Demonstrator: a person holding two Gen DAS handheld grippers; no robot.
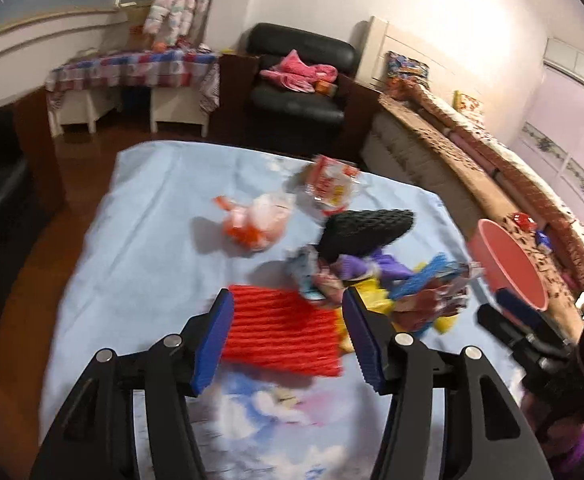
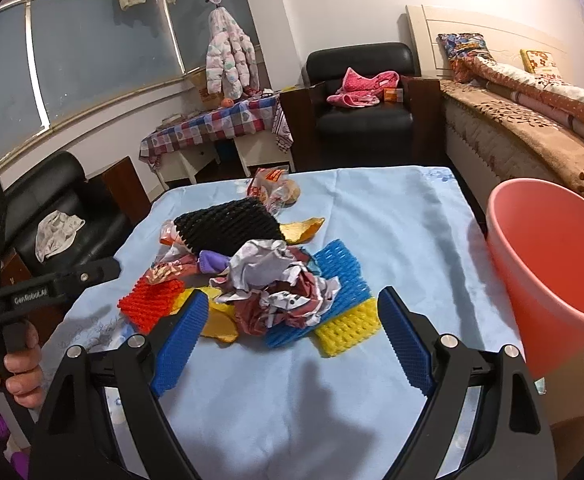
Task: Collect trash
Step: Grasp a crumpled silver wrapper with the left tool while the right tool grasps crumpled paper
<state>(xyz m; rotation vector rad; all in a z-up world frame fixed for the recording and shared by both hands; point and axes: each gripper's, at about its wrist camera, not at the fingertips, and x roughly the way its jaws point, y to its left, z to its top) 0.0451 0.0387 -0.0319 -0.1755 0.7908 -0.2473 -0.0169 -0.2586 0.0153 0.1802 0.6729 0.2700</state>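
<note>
A heap of trash lies on the table's light blue cloth (image 2: pixel 391 216): a black foam net (image 2: pixel 228 226), crumpled wrappers (image 2: pixel 280 284), a blue foam net (image 2: pixel 339 276), a yellow one (image 2: pixel 347 328) and a red one (image 2: pixel 152 300). In the left wrist view the red foam net (image 1: pixel 284 328) lies between the fingers of my open, empty left gripper (image 1: pixel 288 340), with the black net (image 1: pixel 363 232) and an orange plastic bag (image 1: pixel 256 224) beyond. My right gripper (image 2: pixel 292 340) is open and empty, just short of the heap. A pink bin (image 2: pixel 551 264) stands at the table's right edge.
A clear snack bag (image 2: pixel 272 188) lies at the table's far side. Beyond stand a black armchair (image 2: pixel 363 96) with pink clothes, a small table with a checked cloth (image 2: pixel 216 124) and a bed (image 2: pixel 531 120) on the right. A black sofa (image 2: pixel 52 208) is on the left.
</note>
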